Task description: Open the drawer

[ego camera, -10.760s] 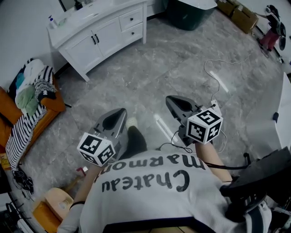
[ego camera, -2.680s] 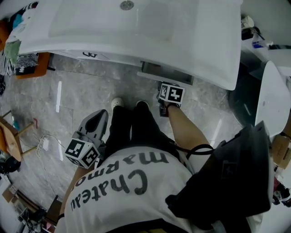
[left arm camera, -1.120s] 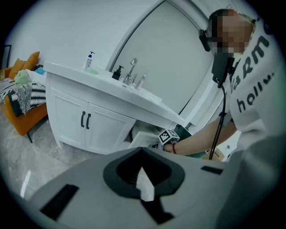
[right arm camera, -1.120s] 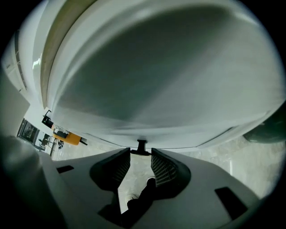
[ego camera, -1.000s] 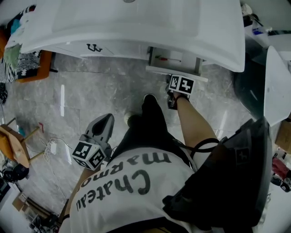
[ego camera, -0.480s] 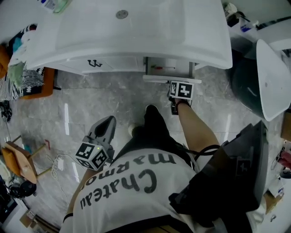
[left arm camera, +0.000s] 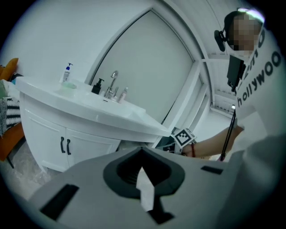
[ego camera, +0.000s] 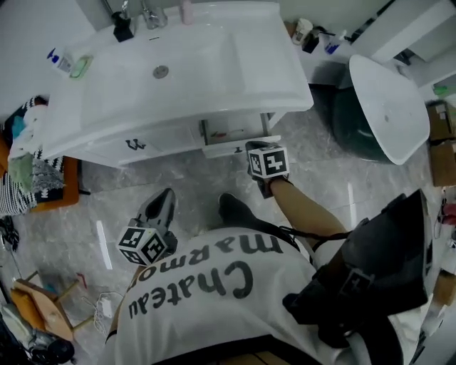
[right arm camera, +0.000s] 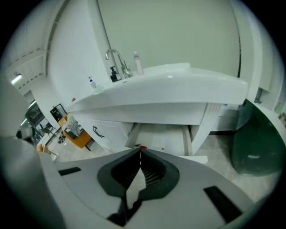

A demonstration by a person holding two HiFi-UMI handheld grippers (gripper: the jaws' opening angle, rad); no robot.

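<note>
Drawer of the white vanity, shown pulled out from beneath the right part of the basin, with its pale interior exposed and its front panel standing clear of the cabinet face. A small red item lies inside, too small to identify. In the right gripper view the open drawer appears directly beyond the claw, below the overhanging basin rim and to the right of the cabinet doors with their dark handles. Right claw: held in front of the right end of the drawer front. Its jaws have just been closing and now meet along a thin line with nothing between them. Left claw: held low over the grey marbled floor, well apart from the vanity. In its own view the tips are together and empty, aimed towards the cabinet doors. The right claw's marker cube shows in the distance. A faucet and a dark dispenser stand at the back of the basin.
</note>
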